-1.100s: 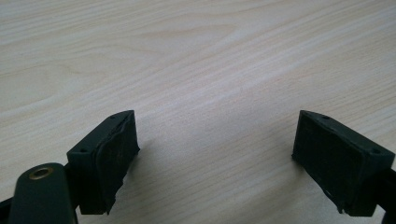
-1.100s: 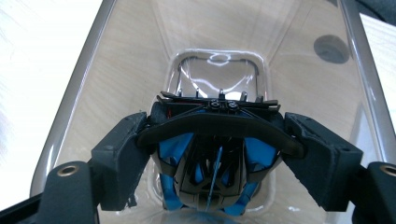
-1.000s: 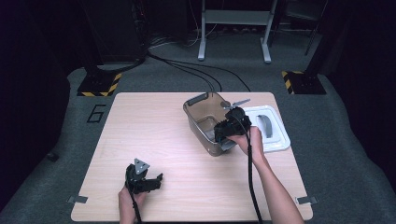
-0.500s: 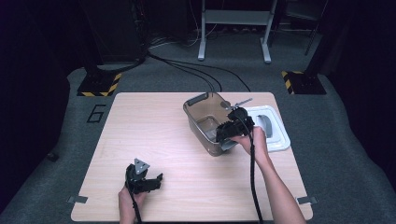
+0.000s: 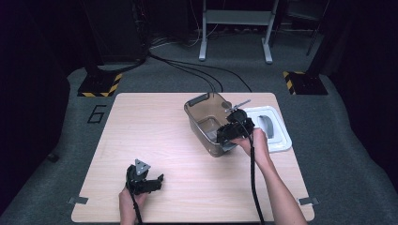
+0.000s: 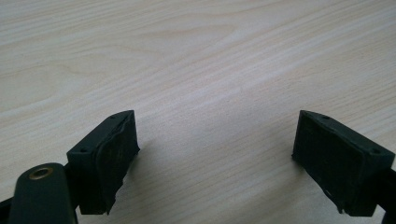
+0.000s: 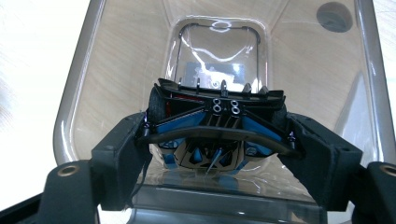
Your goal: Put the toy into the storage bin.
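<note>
My right gripper (image 7: 215, 161) is shut on a black and blue toy race car (image 7: 215, 126), both jaws pressing its sides. The car hangs over the open top of a clear brownish plastic bin (image 7: 79, 84). From above, that gripper (image 5: 231, 131) sits at the bin's (image 5: 199, 110) near right wall, right of the table's middle. My left gripper (image 5: 146, 182) rests low near the table's front edge, left of centre. Its jaws stand open (image 6: 212, 154) over bare wood with nothing between them.
A white tray-like lid (image 5: 278, 133) with a grey shape on it lies just right of the bin. The light wooden table (image 5: 150, 131) stands on grey carpet. Cables and metal stands are on the floor behind the table.
The right gripper with the car has edged slightly farther over the bin. The left gripper has stayed where it was.
</note>
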### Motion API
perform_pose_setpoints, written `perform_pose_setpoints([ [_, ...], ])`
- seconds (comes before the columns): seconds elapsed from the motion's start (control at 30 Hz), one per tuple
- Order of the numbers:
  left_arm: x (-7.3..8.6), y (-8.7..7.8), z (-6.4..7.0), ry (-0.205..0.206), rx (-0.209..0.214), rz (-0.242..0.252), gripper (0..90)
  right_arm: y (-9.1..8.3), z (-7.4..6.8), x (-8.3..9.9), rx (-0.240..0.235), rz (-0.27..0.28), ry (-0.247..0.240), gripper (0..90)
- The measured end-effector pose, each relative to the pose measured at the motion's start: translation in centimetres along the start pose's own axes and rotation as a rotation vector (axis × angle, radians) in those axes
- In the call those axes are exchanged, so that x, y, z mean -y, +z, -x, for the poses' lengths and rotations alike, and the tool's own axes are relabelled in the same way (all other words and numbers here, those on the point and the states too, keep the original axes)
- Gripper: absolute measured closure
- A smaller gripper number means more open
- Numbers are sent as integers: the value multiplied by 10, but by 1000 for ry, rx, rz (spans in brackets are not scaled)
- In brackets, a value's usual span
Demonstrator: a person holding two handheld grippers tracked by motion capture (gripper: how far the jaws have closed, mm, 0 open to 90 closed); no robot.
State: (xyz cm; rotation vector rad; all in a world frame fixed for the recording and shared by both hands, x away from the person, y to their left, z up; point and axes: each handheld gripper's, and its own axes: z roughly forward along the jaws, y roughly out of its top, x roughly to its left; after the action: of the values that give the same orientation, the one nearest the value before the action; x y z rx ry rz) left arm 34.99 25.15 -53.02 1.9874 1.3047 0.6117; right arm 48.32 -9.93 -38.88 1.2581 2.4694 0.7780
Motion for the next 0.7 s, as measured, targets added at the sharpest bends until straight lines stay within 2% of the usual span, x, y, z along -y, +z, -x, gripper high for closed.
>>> perform_pose_setpoints([
  [0.7,0,0,0,1,0,0,138,0,-7,0,30,-5,-11,235],
])
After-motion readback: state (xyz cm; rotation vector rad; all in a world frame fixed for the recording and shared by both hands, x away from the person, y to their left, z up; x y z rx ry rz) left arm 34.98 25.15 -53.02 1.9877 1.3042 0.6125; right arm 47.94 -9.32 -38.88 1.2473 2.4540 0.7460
